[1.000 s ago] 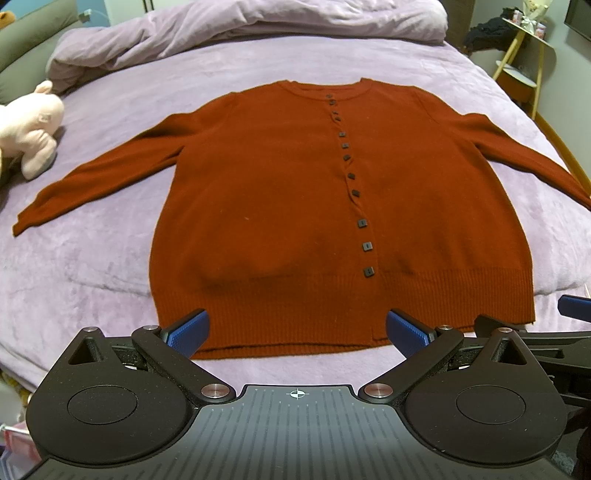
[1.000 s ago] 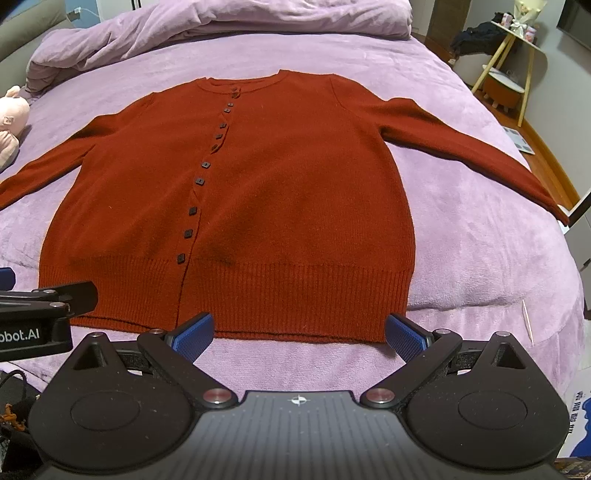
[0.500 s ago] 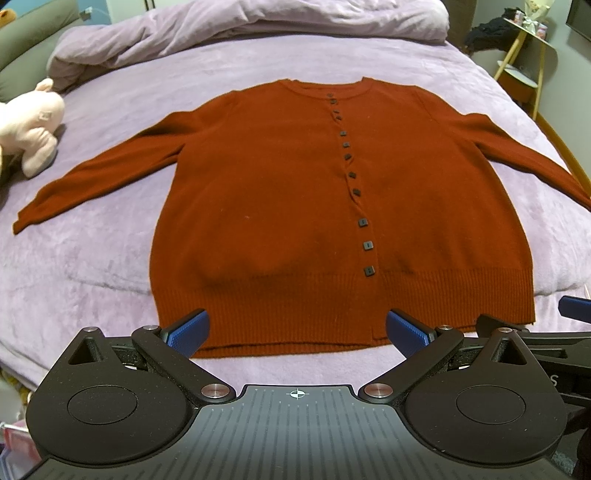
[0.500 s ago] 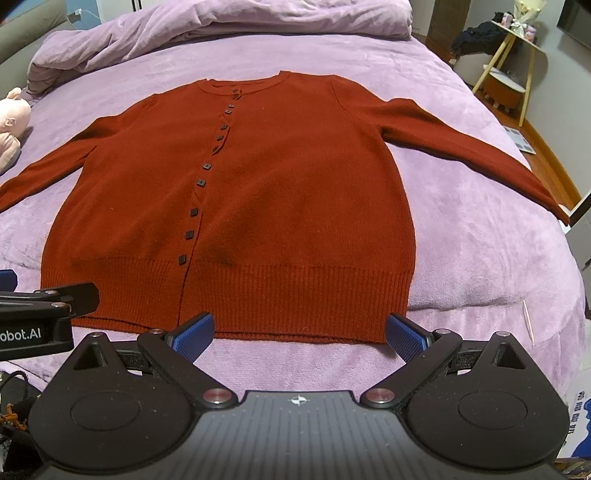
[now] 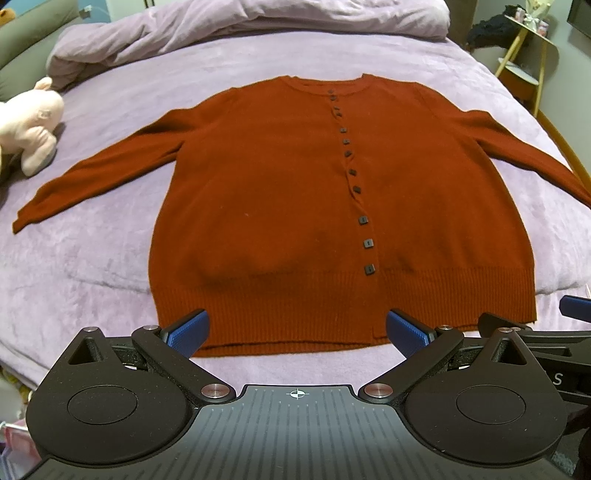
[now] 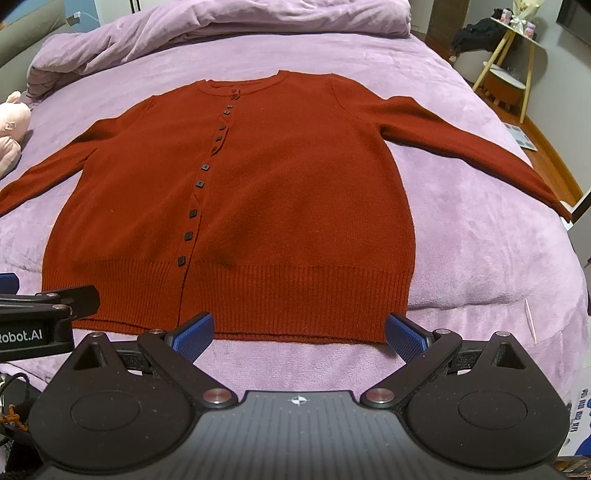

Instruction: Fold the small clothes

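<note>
A rust-red buttoned cardigan (image 5: 280,206) lies flat, front up, on the purple bed, sleeves spread out to both sides; it also shows in the right wrist view (image 6: 295,206). My left gripper (image 5: 297,332) is open and empty, hovering just short of the hem on the cardigan's left half. My right gripper (image 6: 299,334) is open and empty, just short of the hem on the right half. The blue fingertips (image 5: 186,330) do not touch the cloth. Each gripper shows at the edge of the other's view.
A pink plush toy (image 5: 31,123) lies at the bed's left side. A bunched purple duvet (image 5: 240,26) lies across the head of the bed. A yellow-legged side table (image 6: 506,70) stands beyond the right edge. The bed's front edge is just under the grippers.
Both grippers have shifted very slightly; the cardigan has not moved and nothing was taken hold of.
</note>
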Available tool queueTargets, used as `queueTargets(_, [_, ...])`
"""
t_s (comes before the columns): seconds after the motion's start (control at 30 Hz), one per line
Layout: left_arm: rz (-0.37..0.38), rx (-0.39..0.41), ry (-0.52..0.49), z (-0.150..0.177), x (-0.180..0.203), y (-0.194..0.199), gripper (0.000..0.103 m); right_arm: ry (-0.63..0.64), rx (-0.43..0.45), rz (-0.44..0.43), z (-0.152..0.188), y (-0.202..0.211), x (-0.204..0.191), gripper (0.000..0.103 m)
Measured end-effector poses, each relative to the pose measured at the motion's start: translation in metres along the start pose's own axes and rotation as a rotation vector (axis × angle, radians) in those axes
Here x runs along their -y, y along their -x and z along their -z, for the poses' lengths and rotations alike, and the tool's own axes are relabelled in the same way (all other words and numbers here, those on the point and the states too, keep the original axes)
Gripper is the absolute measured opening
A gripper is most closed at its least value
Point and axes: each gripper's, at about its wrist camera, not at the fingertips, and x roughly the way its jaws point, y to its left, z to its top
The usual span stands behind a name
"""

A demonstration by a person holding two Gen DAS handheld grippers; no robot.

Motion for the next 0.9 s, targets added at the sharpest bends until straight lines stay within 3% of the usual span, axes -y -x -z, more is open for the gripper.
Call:
queueTargets(0.43, [0.002,-0.019,-0.003,-0.002,0.001,-0.006,0.103,-0.018,-0.009,-0.017,-0.001,-0.003,0.005,0.099])
queueTargets(0.9, [0.026,-0.084,0.002,-0.004,0.003,-0.027,0.103,-0.065,0.014,-0.193,0.004,-0.014,0.032,0.099])
